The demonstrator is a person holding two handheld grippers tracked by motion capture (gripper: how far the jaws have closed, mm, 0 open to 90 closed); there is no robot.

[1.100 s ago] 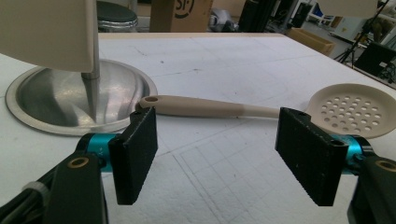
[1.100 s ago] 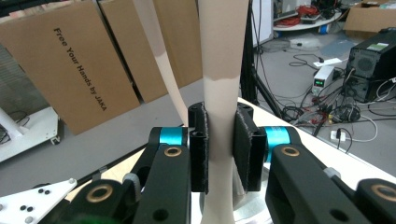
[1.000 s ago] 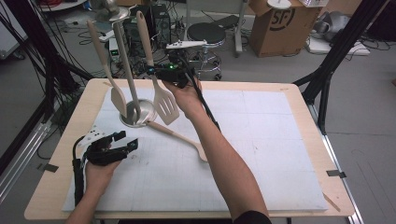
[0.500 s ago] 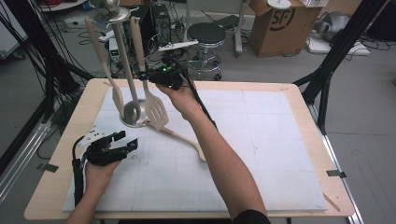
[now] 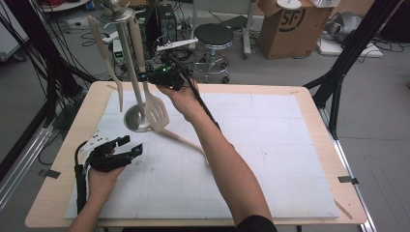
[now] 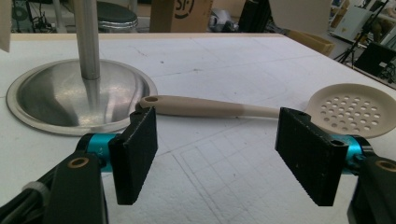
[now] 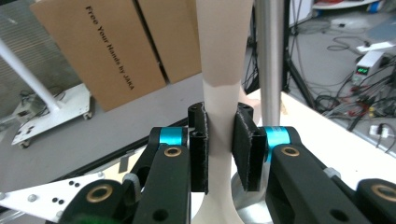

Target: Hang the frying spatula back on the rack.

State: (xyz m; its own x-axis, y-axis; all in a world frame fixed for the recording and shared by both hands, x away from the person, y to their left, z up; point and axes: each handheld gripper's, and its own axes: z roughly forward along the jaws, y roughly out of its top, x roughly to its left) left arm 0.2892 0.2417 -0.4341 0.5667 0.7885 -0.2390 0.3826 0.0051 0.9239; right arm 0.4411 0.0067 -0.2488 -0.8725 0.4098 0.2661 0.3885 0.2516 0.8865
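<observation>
Even, bright overhead room light falls on the white surface [image 5: 270,145], with soft faint shadows. The steel stand base [image 6: 79,95] carries dull reflections and mild glare. In the right gripper view the near fingers [image 7: 198,154] are sharp and the background boxes are slightly soft.

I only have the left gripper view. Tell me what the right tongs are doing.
Observer: The right tongs are shut on the handle of a slotted spatula, held upright beside the stand's pole.
Operator: Report what hangs on that stand.
Observer: One long beige utensil hangs from its top, on the far side of the pole from the spatula.
Operator: Say what is above the skimmer in front of me.
Observer: The person's right forearm reaches across above the bowl end of the skimmer.
</observation>
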